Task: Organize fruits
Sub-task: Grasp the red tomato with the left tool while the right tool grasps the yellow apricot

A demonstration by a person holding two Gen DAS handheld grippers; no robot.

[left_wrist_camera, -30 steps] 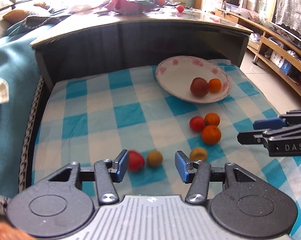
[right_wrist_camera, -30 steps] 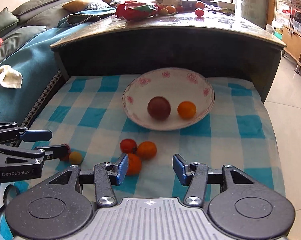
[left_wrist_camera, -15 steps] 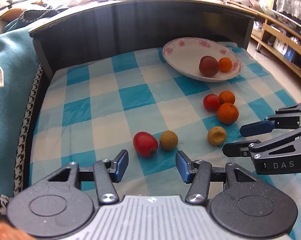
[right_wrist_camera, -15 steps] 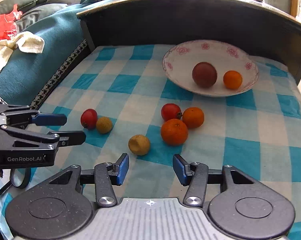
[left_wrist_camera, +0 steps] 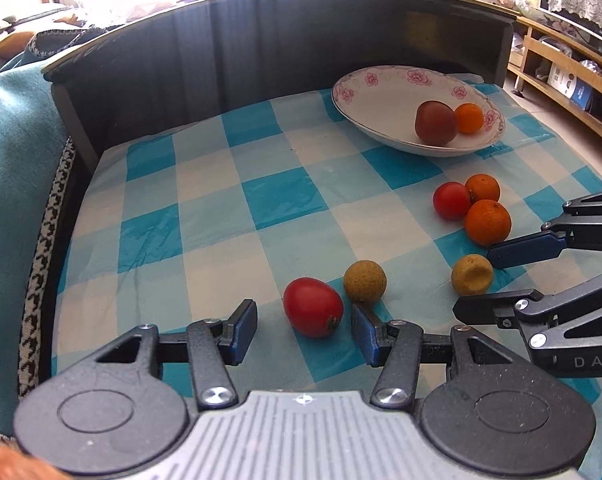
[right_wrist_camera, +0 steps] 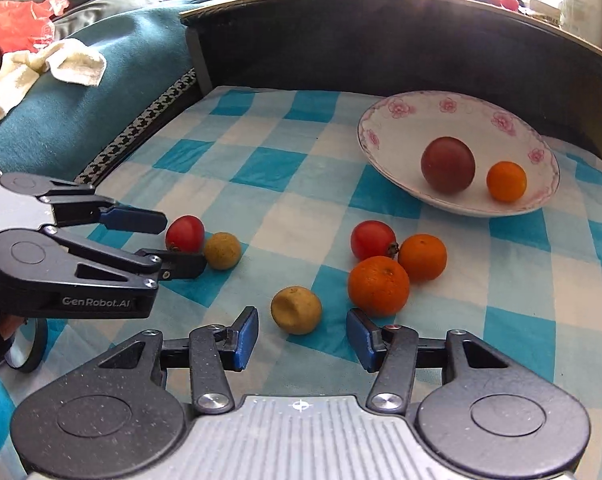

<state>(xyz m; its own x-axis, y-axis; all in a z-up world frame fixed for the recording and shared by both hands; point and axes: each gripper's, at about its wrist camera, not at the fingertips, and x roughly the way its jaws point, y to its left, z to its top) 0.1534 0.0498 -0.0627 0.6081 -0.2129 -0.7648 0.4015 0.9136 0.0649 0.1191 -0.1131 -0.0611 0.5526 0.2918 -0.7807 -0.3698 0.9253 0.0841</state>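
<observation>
A flowered white bowl [left_wrist_camera: 385, 84] [right_wrist_camera: 385, 120] holds a dark red fruit [right_wrist_camera: 447, 165] and a small orange [right_wrist_camera: 506, 181]. On the checked cloth lie a red tomato [left_wrist_camera: 312, 306] [right_wrist_camera: 185, 233], a tan round fruit [left_wrist_camera: 364, 281] [right_wrist_camera: 222, 250], a dented tan fruit [right_wrist_camera: 296, 309] [left_wrist_camera: 471, 274], a second tomato [right_wrist_camera: 372, 239] and two oranges [right_wrist_camera: 378, 285] [right_wrist_camera: 422, 257]. My left gripper [left_wrist_camera: 304, 330] is open with the red tomato between its fingers. My right gripper [right_wrist_camera: 301, 336] is open with the dented tan fruit just ahead, between its fingertips.
A dark curved table edge [left_wrist_camera: 261, 32] rises behind the cloth. A teal blanket [right_wrist_camera: 85, 108] with a white towel [right_wrist_camera: 61, 65] lies to the left. Wooden shelves [left_wrist_camera: 561, 64] stand at the right.
Both grippers have moved forward and down toward the cloth. The red tomato now sits between my left fingers and the dented tan fruit sits at my right fingertips.
</observation>
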